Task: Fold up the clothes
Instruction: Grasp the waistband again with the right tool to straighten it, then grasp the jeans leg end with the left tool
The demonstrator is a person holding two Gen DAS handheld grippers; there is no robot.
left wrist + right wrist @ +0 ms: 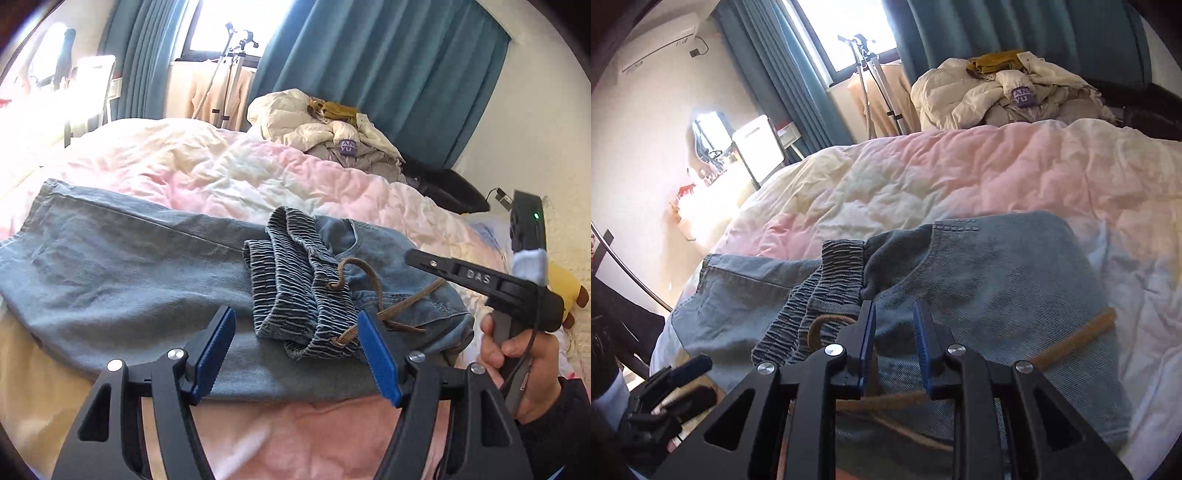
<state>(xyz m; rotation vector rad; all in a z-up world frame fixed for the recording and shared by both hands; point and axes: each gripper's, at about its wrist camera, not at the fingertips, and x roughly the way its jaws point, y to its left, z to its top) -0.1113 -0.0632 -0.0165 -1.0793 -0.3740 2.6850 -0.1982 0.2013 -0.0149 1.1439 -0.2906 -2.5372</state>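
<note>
On the pink quilt [280, 173] covering the bed, the jeans [122, 266] are lying folded, waistband [295, 280] bunched on top and brown drawstring [402, 302] trailing across them. A heap of pale bedding [332, 122] is sitting at the far edge, before teal curtains [399, 74]. I am holding my left gripper [297, 354] spread wide above the near edge of the jeans, gripping nothing. My right gripper [894, 339] is hanging narrowly parted over the denim, nothing pinched. Bare quilt is lying open beyond the jeans.
</note>
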